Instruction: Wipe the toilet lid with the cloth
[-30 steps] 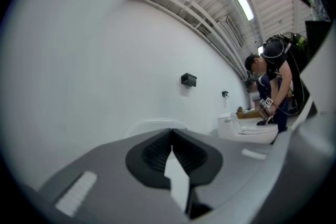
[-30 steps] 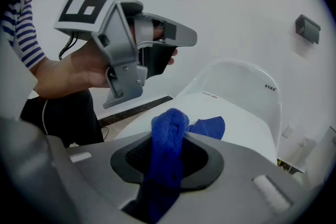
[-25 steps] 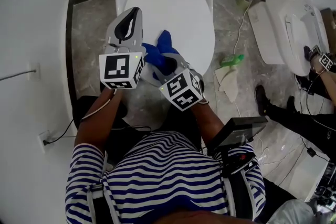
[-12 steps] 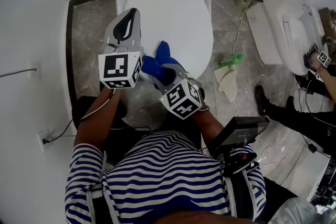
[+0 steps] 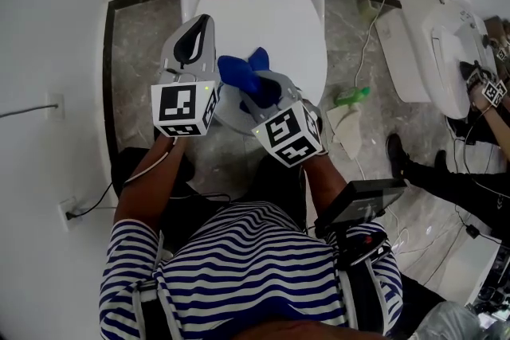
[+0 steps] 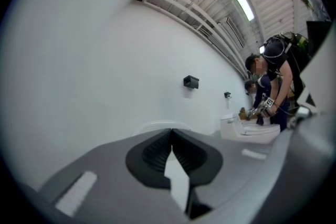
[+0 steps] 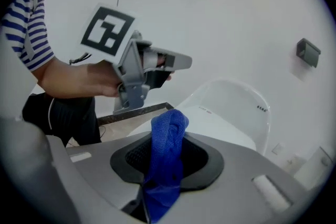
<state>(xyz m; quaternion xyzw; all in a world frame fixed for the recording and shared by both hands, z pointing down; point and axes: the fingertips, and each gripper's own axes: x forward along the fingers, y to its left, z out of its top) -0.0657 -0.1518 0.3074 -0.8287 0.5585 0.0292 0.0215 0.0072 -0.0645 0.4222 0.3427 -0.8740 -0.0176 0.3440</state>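
The white toilet lid [image 5: 271, 20] is closed at the top centre of the head view. My right gripper [image 5: 261, 88] is shut on a blue cloth [image 5: 239, 69], which lies bunched on the front part of the lid. In the right gripper view the cloth [image 7: 169, 128] hangs out between the jaws of my right gripper [image 7: 167, 153], with the lid [image 7: 223, 115] beyond it. My left gripper [image 5: 201, 26] hovers by the lid's left edge, tilted up and holding nothing. In its own view my left gripper [image 6: 171, 136] is shut and faces the white wall.
A second toilet [image 5: 434, 36] stands at the right with another person's hands at it. A green spray bottle [image 5: 351, 93] and a pale rag [image 5: 347, 127] lie on the marble floor between the toilets. Cables trail on the floor at right. A wall socket [image 5: 56, 106] sits left.
My right gripper drew the cloth toward the lid's front edge, then pushed it back up and slightly right on the lid. The left gripper has barely moved.
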